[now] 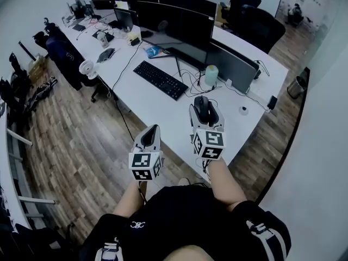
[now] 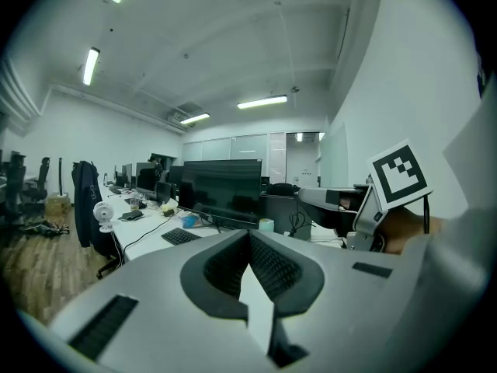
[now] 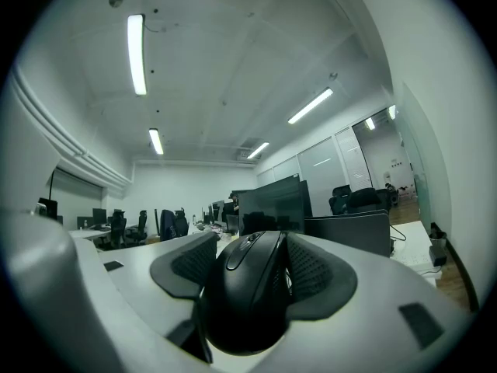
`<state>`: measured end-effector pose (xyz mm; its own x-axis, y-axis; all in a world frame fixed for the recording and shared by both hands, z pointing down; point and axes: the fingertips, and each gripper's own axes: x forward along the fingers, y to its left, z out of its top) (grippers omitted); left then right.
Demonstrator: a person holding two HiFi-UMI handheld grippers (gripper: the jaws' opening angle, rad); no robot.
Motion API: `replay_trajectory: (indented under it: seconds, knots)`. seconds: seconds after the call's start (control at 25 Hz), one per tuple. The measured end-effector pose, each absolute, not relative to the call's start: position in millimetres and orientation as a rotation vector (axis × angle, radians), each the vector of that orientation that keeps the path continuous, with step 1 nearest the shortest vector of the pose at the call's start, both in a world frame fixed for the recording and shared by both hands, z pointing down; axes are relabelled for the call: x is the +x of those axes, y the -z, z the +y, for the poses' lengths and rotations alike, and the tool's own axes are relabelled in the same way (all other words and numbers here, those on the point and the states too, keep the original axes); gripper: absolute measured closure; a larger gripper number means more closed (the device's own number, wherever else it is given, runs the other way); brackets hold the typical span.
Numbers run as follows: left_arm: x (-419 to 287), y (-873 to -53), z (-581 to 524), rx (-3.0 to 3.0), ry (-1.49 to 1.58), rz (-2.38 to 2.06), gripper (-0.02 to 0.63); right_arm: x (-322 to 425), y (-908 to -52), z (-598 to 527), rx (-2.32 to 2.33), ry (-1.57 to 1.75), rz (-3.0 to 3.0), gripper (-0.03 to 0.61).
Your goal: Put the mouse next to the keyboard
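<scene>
Centrally, the right tool (image 1: 205,113) grips the black mouse (image 1: 202,105), its jaws set wide, one ribbed pad against each flank of the body. In the right gripper view the mouse fills the gap between the pads, its wheel end pointing away from the camera; holding it by the sides leaves its underside free, presumably so that it can be lowered flat. The mouse is raised above the near right part of the white tabletop (image 1: 157,113), not resting on it. The keyboard (image 1: 160,79) lies farther along the tabletop to the left, in front of the dark monitor (image 1: 179,23), well apart from the mouse, with bare surface at its right end; cables (image 1: 197,86) trail across part of that stretch. The left tool (image 1: 153,130) is closed, its pads meeting at their tips with nothing between them, and it hangs off the near edge of the tabletop, to the left of the right tool, apparently kept out of the carrying path. Judged from this layout, the carry toward the keyboard is the step in hand and the placement is not yet made.
</scene>
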<state>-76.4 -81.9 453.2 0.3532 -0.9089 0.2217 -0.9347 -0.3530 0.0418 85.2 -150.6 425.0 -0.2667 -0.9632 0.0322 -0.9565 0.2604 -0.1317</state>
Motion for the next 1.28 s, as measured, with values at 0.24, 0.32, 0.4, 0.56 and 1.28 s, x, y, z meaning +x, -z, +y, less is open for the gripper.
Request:
replay_trajectory:
  seconds: [0.24,0.32,0.4,0.56,1.28]
  knots:
    - [-52.0,-459.6,-133.8,2.478,-0.269,-1.616,0.601,106.9,-427.5,-192.0,-1.899,0.206,2.423,0.279]
    - [-41.0,-461.8,-147.1,2.497,-0.274,-1.587,0.601,117.3,-429.7,-201.4,-1.918,0.207,2.409,0.279]
    - [-29.3,-465.7,-159.4,2.520,-0.285,-1.548,0.601,129.2,-433.9,-210.9,-1.946,0.218,2.385,0.279]
    - [-9.9,-478.0,-188.2,2.569,-0.309,-1.456,0.600,148.7,-446.8,-232.7,-2.007,0.264,2.326,0.279]
    - [5.2,-506.3,-391.5,2.742,-0.360,-0.960,0.600,173.0,-506.5,-393.7,-2.393,0.405,1.998,0.279]
